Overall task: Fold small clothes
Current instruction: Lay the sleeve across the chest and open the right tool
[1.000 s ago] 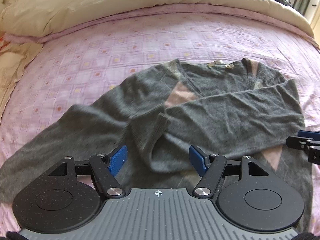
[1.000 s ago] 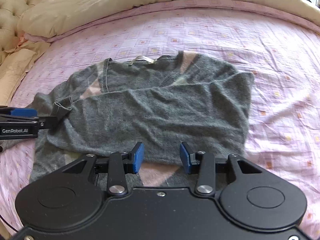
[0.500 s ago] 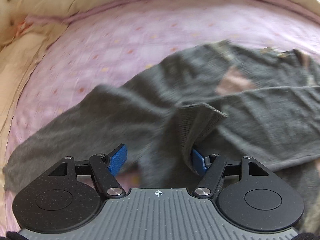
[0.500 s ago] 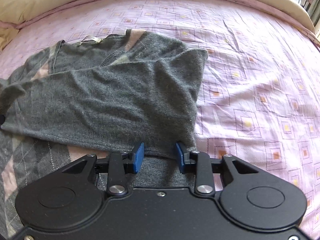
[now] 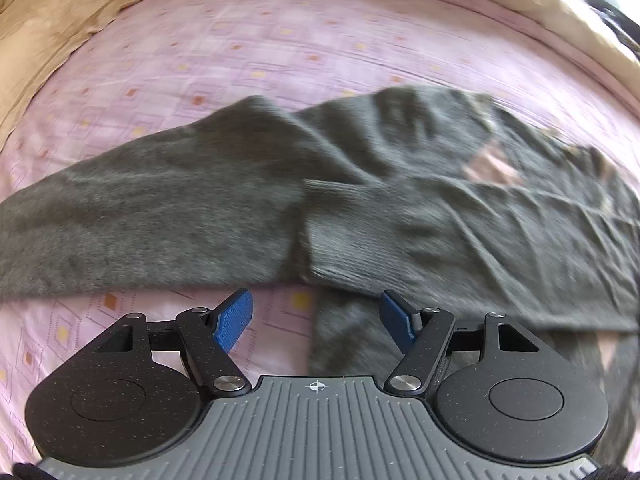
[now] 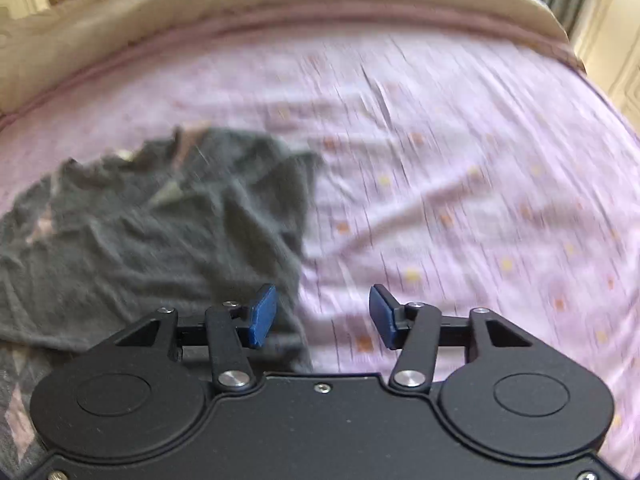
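A grey knit sweater (image 5: 460, 216) with pink argyle patches lies flat on the pink bed sheet (image 5: 280, 48). One sleeve is folded across its body, its cuff (image 5: 320, 216) near the middle of the left wrist view. The other sleeve (image 5: 140, 220) stretches out to the left. My left gripper (image 5: 316, 316) is open and empty, just below the cuff, over the sweater's lower edge. In the right wrist view the sweater (image 6: 160, 240) fills the left side. My right gripper (image 6: 320, 312) is open and empty at the sweater's right edge.
A cream duvet (image 6: 320, 4) is bunched along the far edge of the bed. Cream pillows (image 5: 60, 28) lie at the upper left in the left wrist view. Bare pink sheet (image 6: 480, 200) spreads right of the sweater.
My left gripper has swung left toward the outstretched sleeve. My right gripper has moved right to the sweater's edge and its jaws have opened wider. Both views are motion-blurred.
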`<state>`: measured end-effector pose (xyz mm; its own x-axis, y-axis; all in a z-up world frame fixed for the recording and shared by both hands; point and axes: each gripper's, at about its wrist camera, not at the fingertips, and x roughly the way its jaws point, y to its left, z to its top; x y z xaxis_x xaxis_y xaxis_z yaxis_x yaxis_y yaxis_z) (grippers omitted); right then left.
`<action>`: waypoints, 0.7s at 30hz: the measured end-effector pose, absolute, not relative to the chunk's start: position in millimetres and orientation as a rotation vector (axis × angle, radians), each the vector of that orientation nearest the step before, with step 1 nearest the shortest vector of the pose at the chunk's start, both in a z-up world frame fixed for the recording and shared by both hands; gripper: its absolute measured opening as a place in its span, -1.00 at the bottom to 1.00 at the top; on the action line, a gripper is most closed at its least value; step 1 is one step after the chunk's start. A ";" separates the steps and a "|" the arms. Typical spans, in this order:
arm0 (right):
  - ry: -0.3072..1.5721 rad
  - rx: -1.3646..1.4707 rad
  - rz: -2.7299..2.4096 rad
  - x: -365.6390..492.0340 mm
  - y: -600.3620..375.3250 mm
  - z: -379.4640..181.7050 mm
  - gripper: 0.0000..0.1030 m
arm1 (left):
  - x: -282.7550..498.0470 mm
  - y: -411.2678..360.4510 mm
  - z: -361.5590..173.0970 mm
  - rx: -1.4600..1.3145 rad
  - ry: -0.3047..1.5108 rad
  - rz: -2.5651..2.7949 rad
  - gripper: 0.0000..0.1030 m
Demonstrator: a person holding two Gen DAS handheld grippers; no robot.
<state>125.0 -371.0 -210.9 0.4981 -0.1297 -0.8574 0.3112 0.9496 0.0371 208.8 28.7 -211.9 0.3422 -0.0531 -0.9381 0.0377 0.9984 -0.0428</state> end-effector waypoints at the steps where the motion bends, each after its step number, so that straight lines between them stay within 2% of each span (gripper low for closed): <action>1: 1.004 0.210 -0.258 129.1 -371.9 -208.5 0.15 | 205.1 24.8 -210.6 -0.008 1.216 -0.084 0.33; 5: 1.010 0.264 -0.252 151.4 -379.9 -220.1 0.13 | 192.2 7.9 -211.1 -0.007 1.212 -0.154 0.34; 6: 1.022 0.270 -0.245 154.7 -381.2 -225.2 0.05 | 190.3 4.0 -212.7 -0.005 1.216 -0.167 0.34; 7: 1.039 0.271 -0.237 158.8 -380.6 -230.3 -0.10 | 188.7 0.5 -214.2 -0.001 1.223 -0.178 0.34; 8: 1.059 0.273 -0.222 162.0 -379.3 -234.8 -0.75 | 188.2 -2.0 -215.5 0.002 1.230 -0.187 0.34; 9: 1.086 0.268 -0.201 164.3 -376.8 -240.4 -0.82 | 187.3 -4.8 -216.3 0.003 1.235 -0.193 0.34; 12: 1.089 0.202 -0.246 159.3 -376.1 -241.4 -0.84 | 184.5 -10.2 -214.7 0.006 1.231 -0.205 0.34; 16: 1.127 0.258 -0.326 150.3 -397.9 -254.1 -0.88 | 182.9 -14.0 -213.4 0.040 1.221 -0.222 0.34; 18: 1.107 0.291 -0.287 147.1 -402.2 -252.8 -0.77 | 183.3 -13.0 -213.6 0.043 1.216 -0.224 0.34; 21: 1.058 0.314 -0.277 143.0 -404.1 -242.5 -0.50 | 187.7 -11.2 -219.9 0.040 1.230 -0.220 0.35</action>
